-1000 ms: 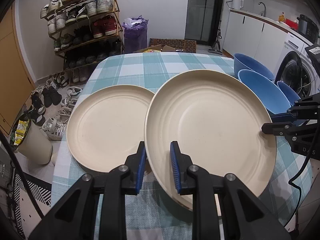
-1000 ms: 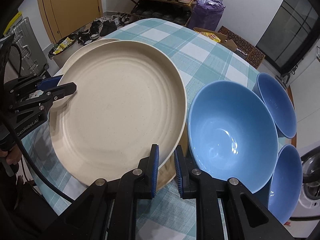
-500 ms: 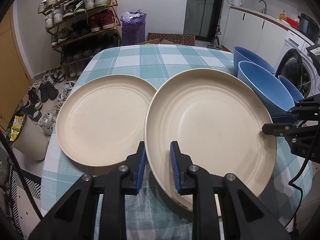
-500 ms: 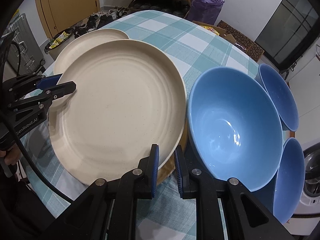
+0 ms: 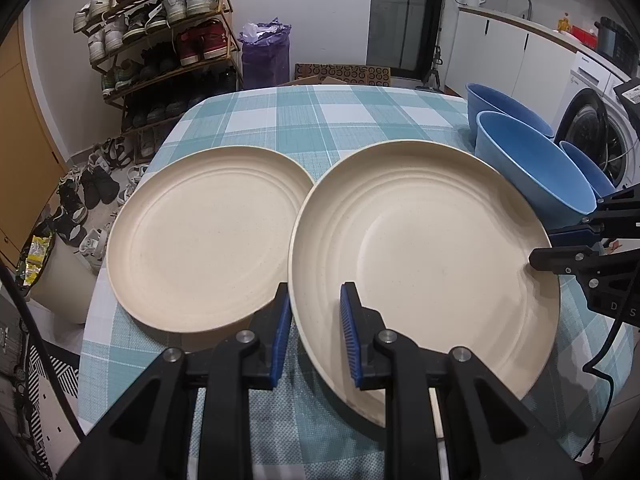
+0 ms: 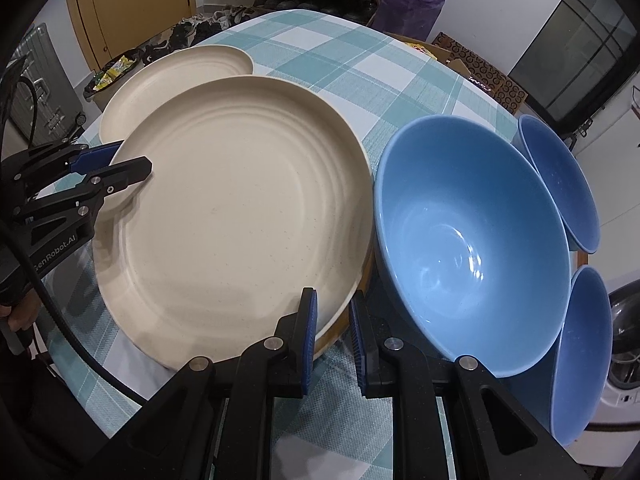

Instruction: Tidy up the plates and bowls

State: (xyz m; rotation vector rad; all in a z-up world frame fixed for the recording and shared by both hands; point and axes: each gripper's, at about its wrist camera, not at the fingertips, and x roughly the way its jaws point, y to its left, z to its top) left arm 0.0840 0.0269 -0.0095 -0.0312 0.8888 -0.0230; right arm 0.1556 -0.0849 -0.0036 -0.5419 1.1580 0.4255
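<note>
Both grippers grip one large cream plate (image 5: 424,248) by its rim. My left gripper (image 5: 314,300) is shut on the near-left rim, and my right gripper (image 6: 332,304) is shut on the opposite rim beside the bowls. In the right wrist view the same plate (image 6: 240,216) fills the middle, with the left gripper (image 6: 124,160) clamped at its far left edge. A second cream plate (image 5: 208,240) lies flat on the tablecloth just left of the held one. A large blue bowl (image 6: 472,232) sits close to the held plate's right side.
Two smaller blue bowls (image 6: 560,176) (image 6: 584,344) crowd the table's right edge behind the large one. The checked teal tablecloth (image 5: 320,120) stretches away past the plates. A shoe rack (image 5: 160,32), a purple bag and a washing machine (image 5: 600,128) stand around the table.
The held plate has slid off the second plate toward the blue bowls, so more of the second plate shows. Both grips look the same.
</note>
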